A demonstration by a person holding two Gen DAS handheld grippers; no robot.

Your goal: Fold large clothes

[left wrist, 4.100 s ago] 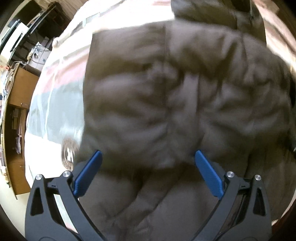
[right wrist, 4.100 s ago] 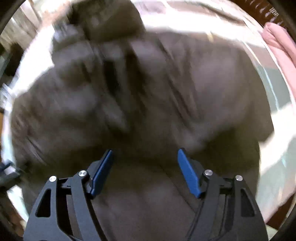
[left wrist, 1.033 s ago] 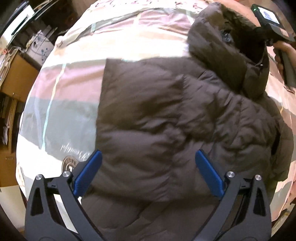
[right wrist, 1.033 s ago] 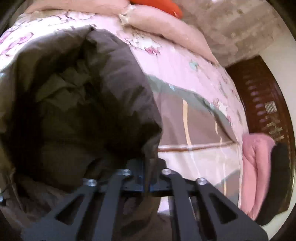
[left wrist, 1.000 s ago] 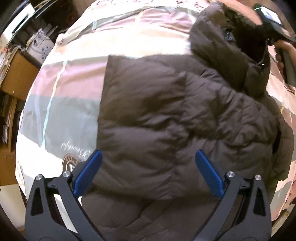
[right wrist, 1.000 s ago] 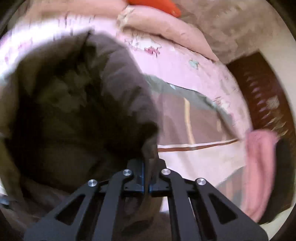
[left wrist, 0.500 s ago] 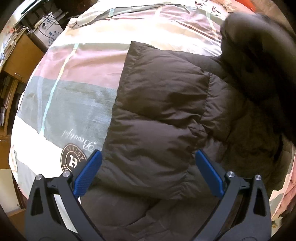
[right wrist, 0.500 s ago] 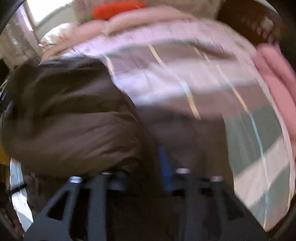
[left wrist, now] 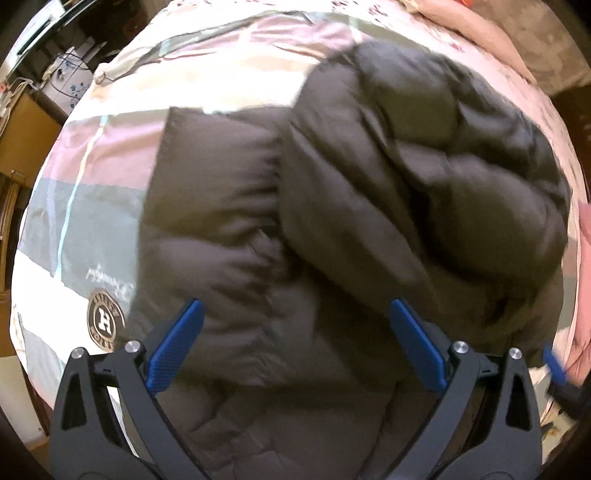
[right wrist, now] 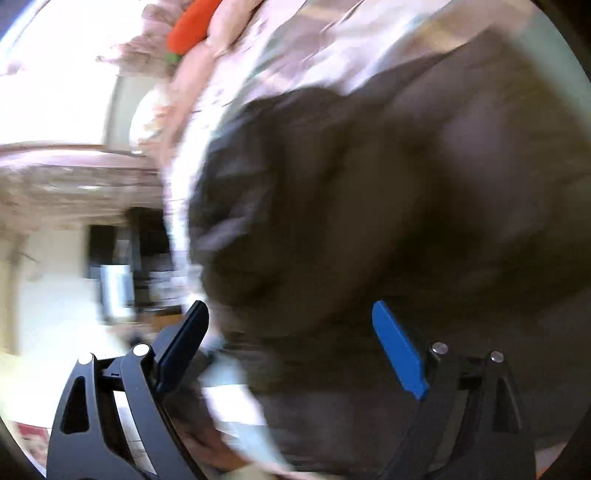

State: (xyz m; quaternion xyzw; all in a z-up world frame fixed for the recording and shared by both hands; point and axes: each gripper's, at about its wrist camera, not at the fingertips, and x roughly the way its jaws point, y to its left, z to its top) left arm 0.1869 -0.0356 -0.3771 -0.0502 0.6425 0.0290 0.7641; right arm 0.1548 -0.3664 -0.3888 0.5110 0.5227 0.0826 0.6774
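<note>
- Both pairs of fingers stand apart: my left gripper (left wrist: 291, 343) hangs wide over the jacket with nothing pinched between its blue pads (left wrist: 173, 350), and my right gripper (right wrist: 291, 347) is opening, its pads (right wrist: 399, 350) clear of the fabric in front of them.
- My task piece is a dark brown puffer jacket (left wrist: 332, 221), lying on the bed under both grippers. Its quilted panels are thick and bulging.
- From the left wrist I see one part flat on the left with a squared corner, and a bulkier rounded part folded over it on the right, so the right side stands higher.
- Part of the jacket's edges is smeared by motion, so I cannot tell which part is sleeve or hood.
- It rests on a bedspread (left wrist: 92, 192) with wide pink, grey-green and cream bands, thin pale lines, and a round emblem (left wrist: 105, 319) with a letter H just beside the jacket's left edge.
- Pink bedding (left wrist: 480, 33) lies along the far top of the bed.
- Only the left wrist view shows wooden furniture (left wrist: 22, 122) left of the bed, and a blue pad at the lower right edge.
- Only the right wrist view, heavily blurred, shows an orange object (right wrist: 190, 26) near the top, bright light behind it, and dim room furnishings at the left.
</note>
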